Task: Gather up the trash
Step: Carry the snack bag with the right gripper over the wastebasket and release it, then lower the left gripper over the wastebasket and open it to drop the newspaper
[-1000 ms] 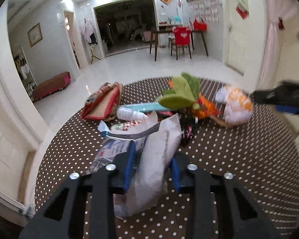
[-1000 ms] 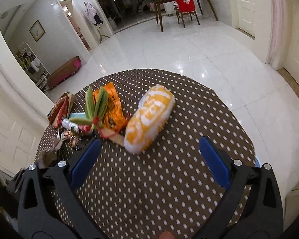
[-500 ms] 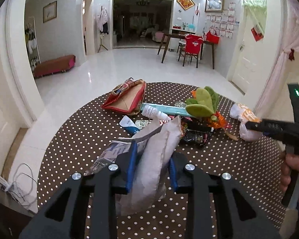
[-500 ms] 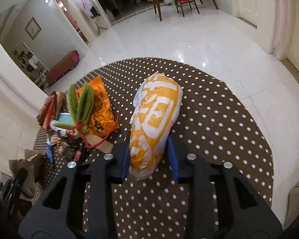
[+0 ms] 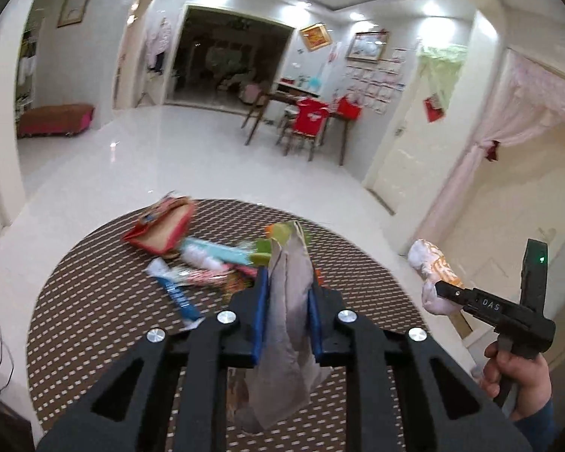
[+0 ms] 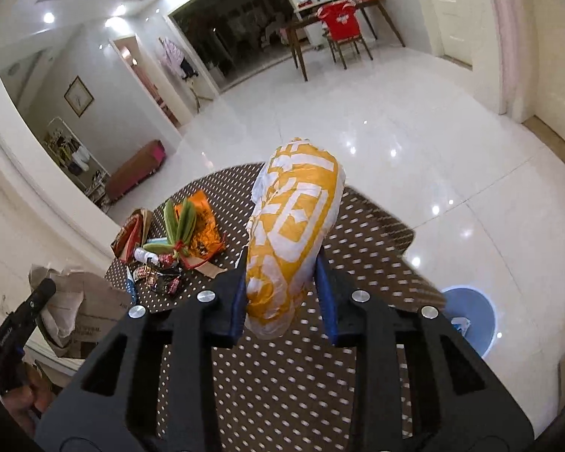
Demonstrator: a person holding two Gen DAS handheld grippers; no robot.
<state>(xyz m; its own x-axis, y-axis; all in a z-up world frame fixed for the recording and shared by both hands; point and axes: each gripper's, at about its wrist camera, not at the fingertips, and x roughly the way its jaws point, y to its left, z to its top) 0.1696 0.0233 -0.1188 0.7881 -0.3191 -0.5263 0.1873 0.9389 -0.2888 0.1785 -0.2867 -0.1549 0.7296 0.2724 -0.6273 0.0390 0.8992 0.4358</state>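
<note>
- Left wrist view: the left gripper (image 5: 287,301) pinches a crumpled grey paper bag (image 5: 288,339) in the middle of the frame. The bag hides part of the blurry trash pile (image 5: 203,260) behind it on the round brown dotted table (image 5: 94,320). At the right edge, the right gripper (image 5: 446,293) holds a white and yellow plastic bag (image 5: 433,271), mostly hidden.
- Right wrist view: the jaws squeeze this plastic bag (image 6: 293,233) in the middle of the frame, above the table (image 6: 282,369). A blue bin (image 6: 471,320) is half hidden at lower right. The paper bag (image 6: 83,309) is at lower left.
</note>
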